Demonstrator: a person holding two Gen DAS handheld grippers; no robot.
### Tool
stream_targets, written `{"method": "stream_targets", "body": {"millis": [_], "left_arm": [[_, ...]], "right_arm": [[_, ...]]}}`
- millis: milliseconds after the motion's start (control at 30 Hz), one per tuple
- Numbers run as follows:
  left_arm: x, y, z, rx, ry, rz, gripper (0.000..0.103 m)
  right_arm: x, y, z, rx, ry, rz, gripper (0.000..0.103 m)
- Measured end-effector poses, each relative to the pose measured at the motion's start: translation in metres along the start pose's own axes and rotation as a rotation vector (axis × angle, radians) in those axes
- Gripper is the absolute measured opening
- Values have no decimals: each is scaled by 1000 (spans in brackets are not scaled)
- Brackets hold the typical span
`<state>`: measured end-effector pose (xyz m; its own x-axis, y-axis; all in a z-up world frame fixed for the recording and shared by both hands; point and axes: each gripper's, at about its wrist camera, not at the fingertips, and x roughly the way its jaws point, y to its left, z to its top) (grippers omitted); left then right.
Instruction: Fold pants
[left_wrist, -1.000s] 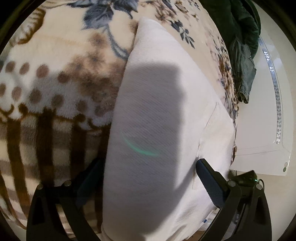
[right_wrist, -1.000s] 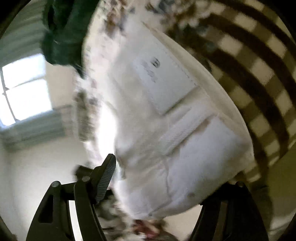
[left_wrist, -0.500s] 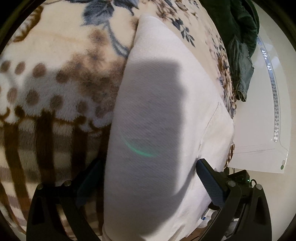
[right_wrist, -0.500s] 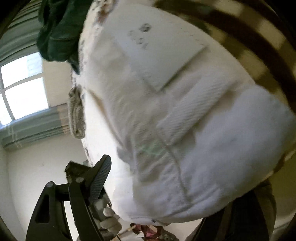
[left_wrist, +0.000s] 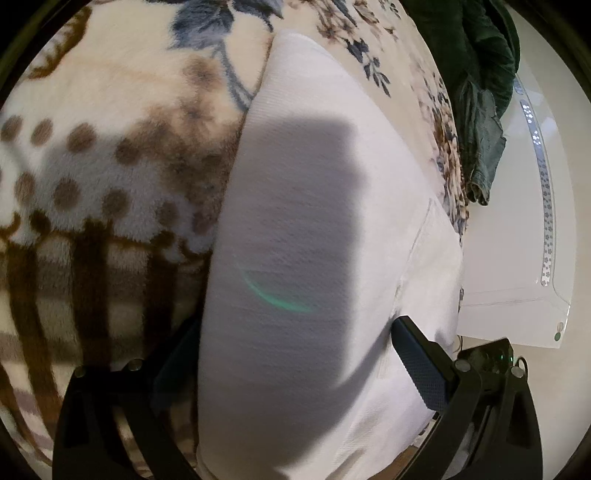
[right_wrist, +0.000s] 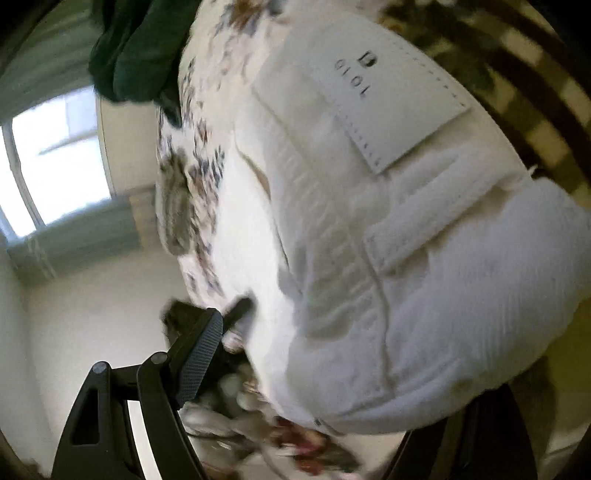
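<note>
We hold both hand-held grippers spread around white pants (left_wrist: 303, 258) on a blanket (left_wrist: 92, 166); unpinched, the fold may slip apart.

Matte black plastic left hand-held gripper (left_wrist: 291, 354) and right hand-held gripper (right_wrist: 332, 373): triangular cut-out arms, round silver screws, dark blue-grey cross-hatched rubber fingertip pads (left_wrist: 419, 363)

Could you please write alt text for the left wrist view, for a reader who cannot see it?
White pants, folded into a thick bundle, sit between the wide-open left tongs on a plush brown-and-cream patterned blanket. A dark green garment lies at the blanket's far right edge.
</note>
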<state>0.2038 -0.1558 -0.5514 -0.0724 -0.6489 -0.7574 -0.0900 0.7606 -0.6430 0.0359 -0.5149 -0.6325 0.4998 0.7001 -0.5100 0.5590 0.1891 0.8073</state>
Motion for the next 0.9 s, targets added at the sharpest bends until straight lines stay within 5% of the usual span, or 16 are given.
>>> {"method": "stream_targets", "body": {"millis": [133,300,500,633,733,767,900], "left_arm": [[-1,1,1,-3,1,-16,103],[0,4,1,-6,-3,-22,103],[0,-1,1,-4,-10,-10,103],[2,0,0,-16,-26,-33,102],[1,1,0,-24,-27,-49,102],[-2,-1,-1,-11,-40,-74,98],[-11,-9,-12,76,-83,-53,46]], "right_arm": [[5,7,16,33,-20,73,85],[28,-9,17,-62,23,-161,82],[16,2,4,-97,-37,7,73],[36,5,5,-193,4,-204,72],[39,-4,11,-138,-20,-182,60],[37,-1,10,-139,-26,-181,51],[25,15,-6,-173,-81,-185,34]]}}
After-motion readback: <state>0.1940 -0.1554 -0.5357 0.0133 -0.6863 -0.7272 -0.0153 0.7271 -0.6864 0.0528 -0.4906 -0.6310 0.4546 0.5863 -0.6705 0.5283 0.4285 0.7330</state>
